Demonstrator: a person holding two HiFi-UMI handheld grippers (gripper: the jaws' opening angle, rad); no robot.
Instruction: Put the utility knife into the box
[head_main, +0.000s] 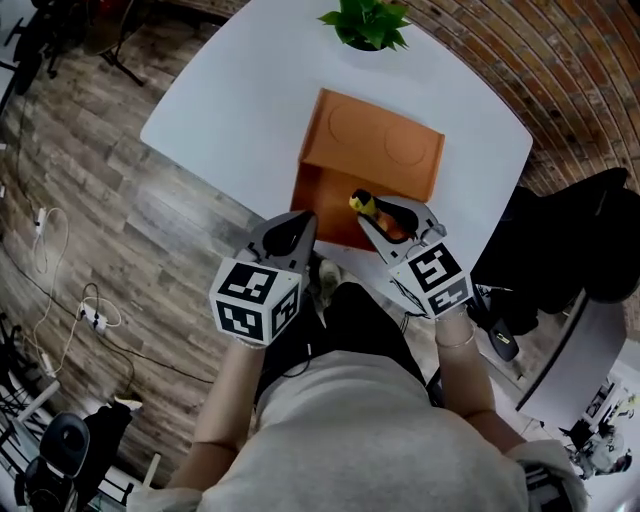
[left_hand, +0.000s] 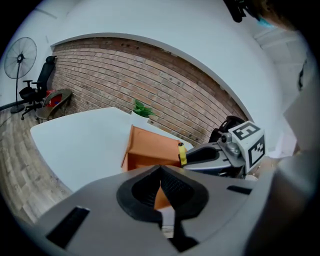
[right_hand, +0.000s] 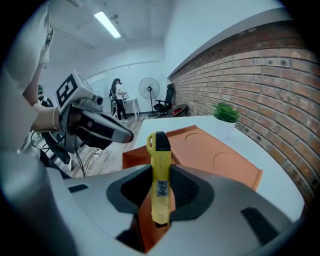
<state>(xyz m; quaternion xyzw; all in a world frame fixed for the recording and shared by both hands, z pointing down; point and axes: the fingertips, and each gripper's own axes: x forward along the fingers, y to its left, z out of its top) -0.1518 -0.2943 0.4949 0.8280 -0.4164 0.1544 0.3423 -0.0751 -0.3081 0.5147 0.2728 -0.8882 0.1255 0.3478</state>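
The yellow utility knife (right_hand: 160, 175) stands upright between the pads of my right gripper (right_hand: 161, 167), which is shut on it. In the head view the knife's black tip (head_main: 362, 203) hangs over the near part of the orange box (head_main: 322, 200). The box's lid (head_main: 375, 148) lies open and flat toward the far side of the white table (head_main: 230, 100). My left gripper (head_main: 298, 230) hovers at the box's near left corner, jaws shut on nothing. The left gripper view shows the box (left_hand: 150, 150), the knife (left_hand: 182, 153) and the right gripper (left_hand: 210, 155) beside it.
A potted plant (head_main: 368, 22) stands at the table's far edge behind the box. Cables and a power strip (head_main: 95, 318) lie on the wooden floor to the left. A dark chair with black fabric (head_main: 570, 240) is at the right. A brick wall (right_hand: 250, 65) runs behind the table.
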